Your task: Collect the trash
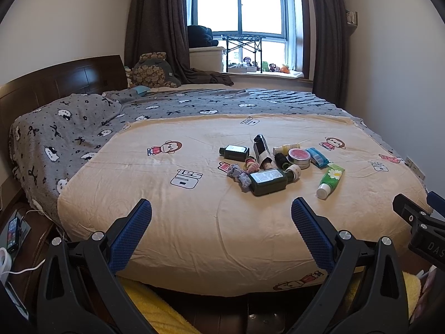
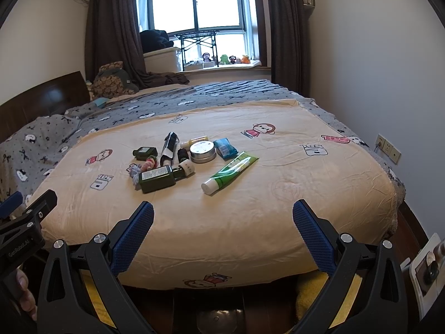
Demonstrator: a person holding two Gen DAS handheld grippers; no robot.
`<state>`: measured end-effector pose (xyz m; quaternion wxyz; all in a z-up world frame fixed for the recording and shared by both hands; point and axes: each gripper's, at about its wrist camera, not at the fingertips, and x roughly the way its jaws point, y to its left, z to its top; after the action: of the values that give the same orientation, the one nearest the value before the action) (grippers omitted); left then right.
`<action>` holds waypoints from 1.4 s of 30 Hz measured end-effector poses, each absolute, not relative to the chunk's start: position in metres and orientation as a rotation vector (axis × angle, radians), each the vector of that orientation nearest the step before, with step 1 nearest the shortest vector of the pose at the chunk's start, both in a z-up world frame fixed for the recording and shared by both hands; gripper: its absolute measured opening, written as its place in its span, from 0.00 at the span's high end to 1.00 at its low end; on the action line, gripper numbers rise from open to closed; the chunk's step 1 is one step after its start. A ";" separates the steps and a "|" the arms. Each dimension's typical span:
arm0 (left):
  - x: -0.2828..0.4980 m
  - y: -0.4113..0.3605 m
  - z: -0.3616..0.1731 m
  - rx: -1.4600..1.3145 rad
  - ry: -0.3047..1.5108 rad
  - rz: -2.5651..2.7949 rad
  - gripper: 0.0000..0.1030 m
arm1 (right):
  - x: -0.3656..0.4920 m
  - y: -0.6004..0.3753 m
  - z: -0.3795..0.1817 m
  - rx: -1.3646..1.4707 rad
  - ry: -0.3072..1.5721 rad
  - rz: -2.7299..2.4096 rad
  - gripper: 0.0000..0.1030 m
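Observation:
A cluster of small items lies on the cream bedspread (image 1: 194,217): a large dark green bottle (image 1: 268,181), a small dark bottle (image 1: 234,151), a black-and-white carton (image 1: 261,150), a round tin (image 1: 299,158), a blue packet (image 1: 317,156), a green tube (image 1: 331,178) and hair ties (image 1: 239,174). They also show in the right wrist view: the green bottle (image 2: 158,178), the tube (image 2: 230,171), the tin (image 2: 203,151). My left gripper (image 1: 221,215) and right gripper (image 2: 223,217) are open and empty, near the bed's front edge, short of the cluster.
A grey patterned blanket (image 1: 83,128) covers the bed's far and left side. A dark headboard (image 1: 55,83) is at left, with a phone (image 1: 13,233) and cables on a nightstand. Wall sockets (image 2: 388,147) are at right. A white box (image 2: 425,267) is at lower right.

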<state>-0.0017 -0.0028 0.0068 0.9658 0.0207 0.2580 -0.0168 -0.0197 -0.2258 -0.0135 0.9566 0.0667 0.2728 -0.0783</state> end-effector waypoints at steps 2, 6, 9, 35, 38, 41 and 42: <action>-0.002 -0.003 0.007 0.043 0.522 -0.033 0.08 | -0.020 -0.226 -0.015 0.138 0.552 -0.159 0.03; -0.001 -0.001 0.004 0.041 0.527 -0.034 0.08 | -0.019 -0.228 -0.019 0.145 0.555 -0.158 0.03; 0.003 0.000 0.000 0.038 0.533 -0.037 0.08 | -0.016 -0.228 -0.023 0.133 0.550 -0.157 0.03; 0.101 -0.004 -0.087 0.100 0.674 -0.133 0.08 | 0.111 -0.249 -0.105 0.170 0.700 -0.130 0.03; 0.117 -0.003 -0.097 0.075 0.716 -0.180 0.08 | 0.135 -0.250 -0.112 0.201 0.724 -0.116 0.05; 0.129 -0.008 -0.105 0.093 0.739 -0.217 0.08 | 0.157 -0.248 -0.122 0.200 0.763 -0.128 0.12; 0.133 -0.009 -0.107 0.093 0.745 -0.232 0.08 | 0.164 -0.247 -0.126 0.202 0.774 -0.133 0.13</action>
<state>0.1332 -0.0094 -0.1074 0.9238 0.0455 0.3630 -0.1131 0.1640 -0.2472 -0.1257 0.9188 0.0985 0.3767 -0.0647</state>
